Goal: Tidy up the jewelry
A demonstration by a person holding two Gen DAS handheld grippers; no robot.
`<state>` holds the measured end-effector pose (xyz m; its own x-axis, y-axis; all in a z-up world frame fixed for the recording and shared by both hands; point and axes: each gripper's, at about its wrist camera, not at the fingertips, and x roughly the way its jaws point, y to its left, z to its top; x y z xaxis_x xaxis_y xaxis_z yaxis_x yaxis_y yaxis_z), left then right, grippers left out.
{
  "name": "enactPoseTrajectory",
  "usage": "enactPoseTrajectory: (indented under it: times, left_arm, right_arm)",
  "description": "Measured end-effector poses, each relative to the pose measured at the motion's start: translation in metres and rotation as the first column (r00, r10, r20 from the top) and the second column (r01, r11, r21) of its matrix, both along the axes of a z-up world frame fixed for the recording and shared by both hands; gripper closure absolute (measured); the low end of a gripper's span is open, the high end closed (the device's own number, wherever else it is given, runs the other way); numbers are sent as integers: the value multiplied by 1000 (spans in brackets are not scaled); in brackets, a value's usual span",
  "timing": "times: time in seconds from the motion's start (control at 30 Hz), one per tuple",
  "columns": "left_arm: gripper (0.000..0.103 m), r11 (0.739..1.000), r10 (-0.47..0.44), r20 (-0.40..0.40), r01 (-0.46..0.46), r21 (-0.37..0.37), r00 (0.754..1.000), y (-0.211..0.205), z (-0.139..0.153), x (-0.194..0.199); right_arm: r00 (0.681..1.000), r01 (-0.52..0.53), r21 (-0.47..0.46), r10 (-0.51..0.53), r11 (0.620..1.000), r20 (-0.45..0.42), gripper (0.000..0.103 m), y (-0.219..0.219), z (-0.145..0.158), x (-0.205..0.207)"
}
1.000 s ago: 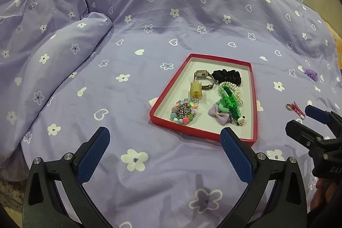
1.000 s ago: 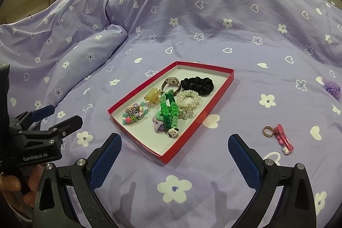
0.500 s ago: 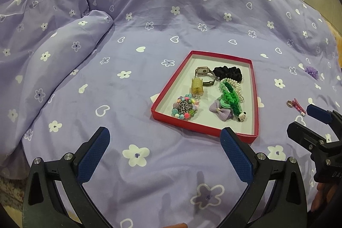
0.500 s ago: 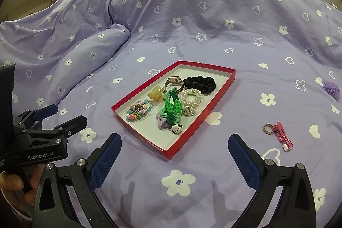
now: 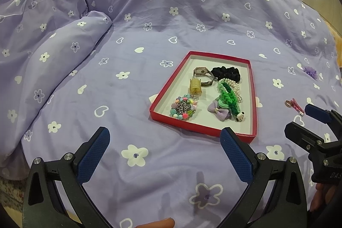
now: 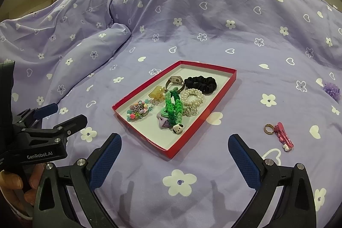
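**On the bed: a red tray of jewelry, both grippers released**

On the left gripper [image 6: 49,116], seen from the right wrist view, white lettering reads "GenRobot.AI" (the right gripper [image 5: 303,121] shows only part of a word, too cut off to read).

A shallow red tray [image 6: 222,89] with a white floor lies on the lilac bed cover [image 6: 192,20], printed with white flowers and hearts. Inside it sit a black scrunchie [image 6: 201,83], a watch [image 6: 176,81], a yellow claw clip [image 6: 157,93], a pearl bracelet [image 6: 192,97], a green braided band [image 6: 174,107] ending in a small dog charm, a lilac bow [image 5: 220,111] and a multicoloured bead bracelet [image 6: 137,111]. Outside the tray, to its right on the cover, a ring [image 6: 269,128] touches a pink hair clip [image 6: 283,137]; a purple flower piece [image 6: 332,90] lies farther right.

Both grippers hover near the tray with jaws spread wide, holding nothing. Compared with a second ago, both views show the tray slightly farther off.
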<state>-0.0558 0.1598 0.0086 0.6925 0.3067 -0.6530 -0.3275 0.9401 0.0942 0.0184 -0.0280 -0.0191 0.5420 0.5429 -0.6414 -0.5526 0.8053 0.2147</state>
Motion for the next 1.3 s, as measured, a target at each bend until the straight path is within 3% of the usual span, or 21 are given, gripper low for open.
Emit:
enactPoseTrajectory:
  times: [1.3]
  left_arm:
    - [0,1000,-5,11,5,9,1000,-2,2,-1]
  right_arm:
    - [1000,0,4,0,1000,20,2,-2,5,-3]
